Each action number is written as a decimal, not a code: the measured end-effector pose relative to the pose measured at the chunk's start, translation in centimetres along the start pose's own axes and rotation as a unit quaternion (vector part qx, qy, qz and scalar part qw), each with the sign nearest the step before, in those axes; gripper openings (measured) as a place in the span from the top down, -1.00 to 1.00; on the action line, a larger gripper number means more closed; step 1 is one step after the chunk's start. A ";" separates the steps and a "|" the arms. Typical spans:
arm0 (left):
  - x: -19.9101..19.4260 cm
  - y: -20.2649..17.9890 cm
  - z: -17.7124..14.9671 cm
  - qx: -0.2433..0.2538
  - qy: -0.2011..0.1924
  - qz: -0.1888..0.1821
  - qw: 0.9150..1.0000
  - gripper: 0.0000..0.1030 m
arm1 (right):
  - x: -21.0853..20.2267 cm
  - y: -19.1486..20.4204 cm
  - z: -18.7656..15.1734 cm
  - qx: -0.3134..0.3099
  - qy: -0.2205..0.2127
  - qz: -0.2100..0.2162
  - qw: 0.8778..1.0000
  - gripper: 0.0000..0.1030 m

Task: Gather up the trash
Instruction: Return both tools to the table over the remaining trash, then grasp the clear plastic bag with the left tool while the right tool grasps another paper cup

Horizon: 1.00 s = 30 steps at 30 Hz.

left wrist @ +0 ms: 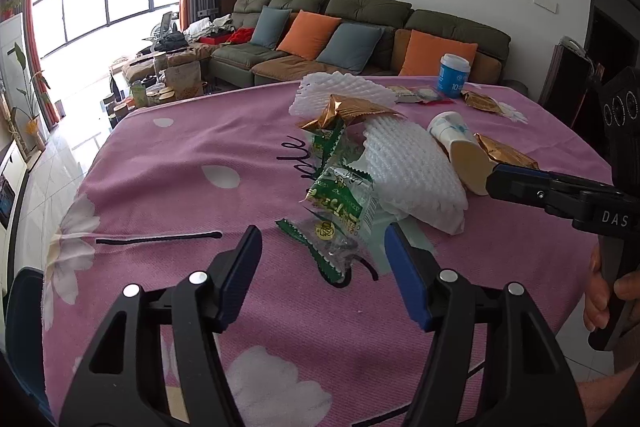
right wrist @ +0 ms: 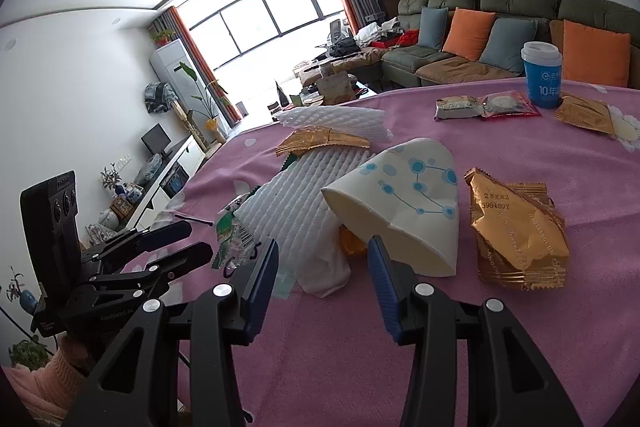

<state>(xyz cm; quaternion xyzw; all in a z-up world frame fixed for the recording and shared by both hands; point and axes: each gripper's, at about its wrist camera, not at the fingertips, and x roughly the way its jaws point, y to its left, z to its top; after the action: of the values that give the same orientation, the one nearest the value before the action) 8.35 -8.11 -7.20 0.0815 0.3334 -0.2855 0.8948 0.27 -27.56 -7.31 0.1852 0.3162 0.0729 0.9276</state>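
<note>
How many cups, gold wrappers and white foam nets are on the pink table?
Cups: 2, a white paper cup on its side and a blue cup standing up
Gold wrappers: 3 clearly seen
White foam nets: 2
Total: 7

Ahead of the left gripper the green wrapper blocks the way; bare pink tablecloth lies open to its left. White foam netting crowds its right.
</note>
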 end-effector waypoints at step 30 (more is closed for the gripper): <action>-0.5 2.3 -0.3 -0.044 0.009 -0.002 0.999 0.97 | 0.2 -5.5 2.4 0.077 -0.007 -0.001 0.997 0.14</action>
<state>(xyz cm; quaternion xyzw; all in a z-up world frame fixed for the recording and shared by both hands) 9.17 -5.88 -7.21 0.0443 0.3540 -0.2720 0.8937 2.06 -33.28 -7.81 0.2562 0.3148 0.0461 0.9128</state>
